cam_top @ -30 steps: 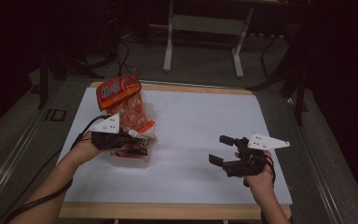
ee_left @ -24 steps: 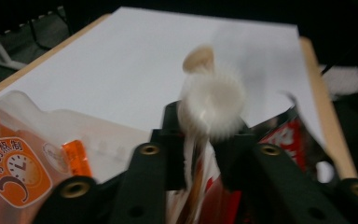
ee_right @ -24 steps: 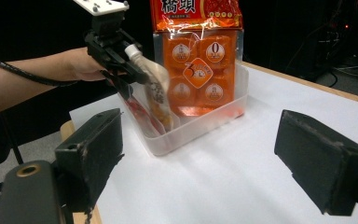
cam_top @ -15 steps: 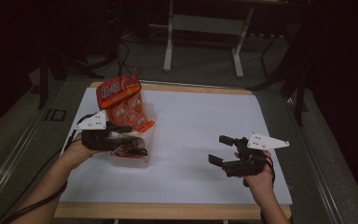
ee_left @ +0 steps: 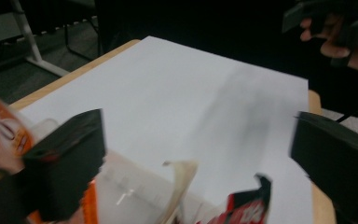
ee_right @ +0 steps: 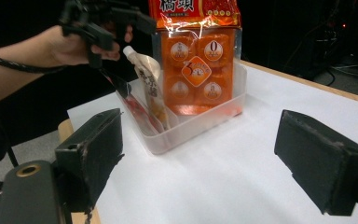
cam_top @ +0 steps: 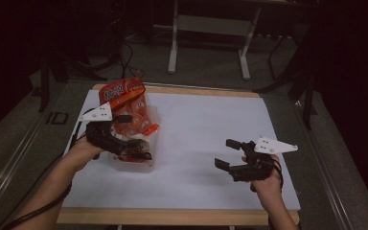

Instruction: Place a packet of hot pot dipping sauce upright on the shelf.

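Note:
A clear plastic bin (cam_top: 133,164) (ee_right: 193,125) stands at the left of the white sheet. An orange snack bag (cam_top: 125,99) (ee_right: 198,60) leans upright in it, beside a pale spouted pouch (ee_right: 150,91) (ee_left: 181,179) and a red packet (ee_right: 137,106) (ee_left: 248,205). My left gripper (cam_top: 140,148) (ee_left: 200,154) hovers over the bin's near end, jaws wide apart and holding nothing. It also appears as the left gripper (ee_right: 107,25) at the top left of the right gripper view. At the right of the sheet my right gripper (cam_top: 227,154) (ee_right: 214,154) is open and faces the bin.
The white sheet (cam_top: 206,120) covers a wooden table whose edge (cam_top: 172,216) shows at the front. A metal stand's legs (cam_top: 206,43) rest on the floor beyond the table. A cable (cam_top: 38,206) trails from the left hand.
My left gripper has drawn back to the left and a little farther from me over the bin. The right gripper has stayed where it was.

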